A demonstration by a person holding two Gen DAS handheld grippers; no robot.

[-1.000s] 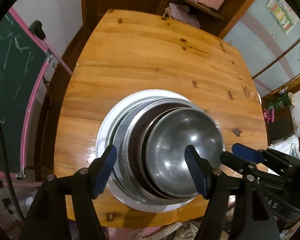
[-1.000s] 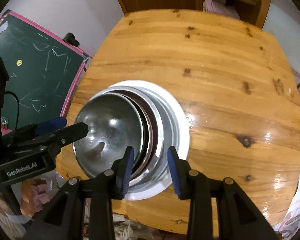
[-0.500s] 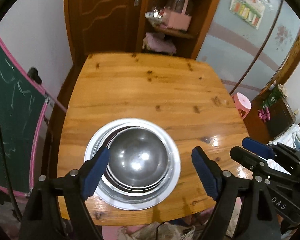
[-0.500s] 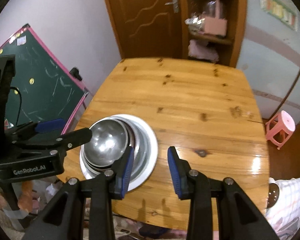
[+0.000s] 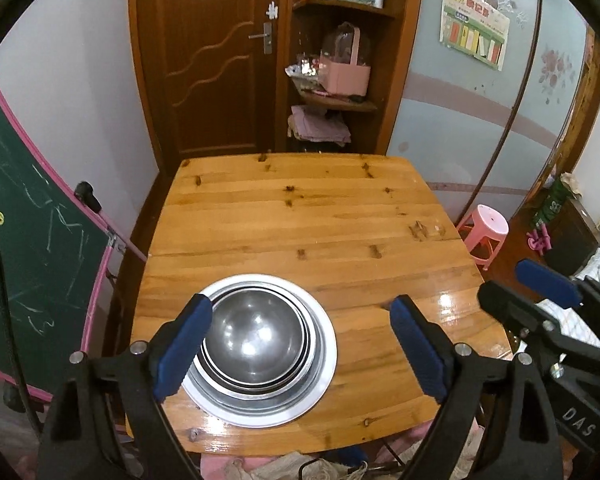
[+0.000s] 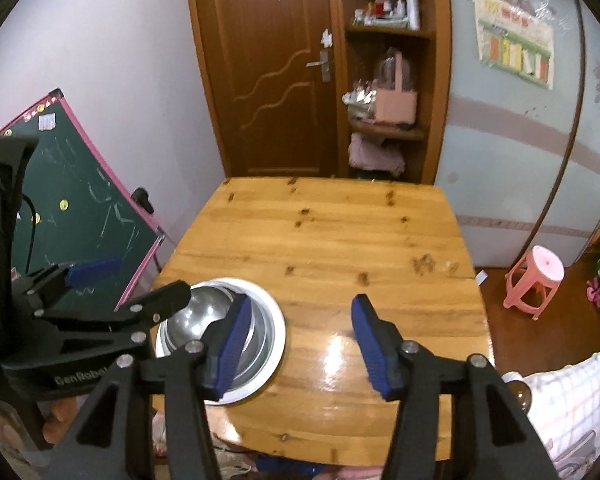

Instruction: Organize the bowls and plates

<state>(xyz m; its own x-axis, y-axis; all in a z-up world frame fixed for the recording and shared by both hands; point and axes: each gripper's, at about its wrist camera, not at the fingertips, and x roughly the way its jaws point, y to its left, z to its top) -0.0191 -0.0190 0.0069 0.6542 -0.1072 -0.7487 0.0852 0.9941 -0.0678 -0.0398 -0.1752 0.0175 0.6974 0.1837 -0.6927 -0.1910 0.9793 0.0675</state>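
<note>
A stack of steel bowls (image 5: 256, 338) sits nested on a white-rimmed plate (image 5: 324, 364) near the front left of the wooden table (image 5: 308, 216). My left gripper (image 5: 302, 354) is open and empty, held well above the stack. My right gripper (image 6: 298, 346) is open and empty, above the table just right of the stack (image 6: 196, 316). The left gripper's black body covers part of the stack in the right wrist view.
A green chalkboard (image 5: 32, 240) with a pink frame leans left of the table. A wooden door (image 5: 216, 56) and a shelf with a pink box (image 5: 346, 76) stand behind. A pink stool (image 6: 536, 280) is on the floor to the right.
Both grippers have pulled up and back from the stack, which now looks smaller. The right gripper's jaws have opened wider. The stack has stayed put.
</note>
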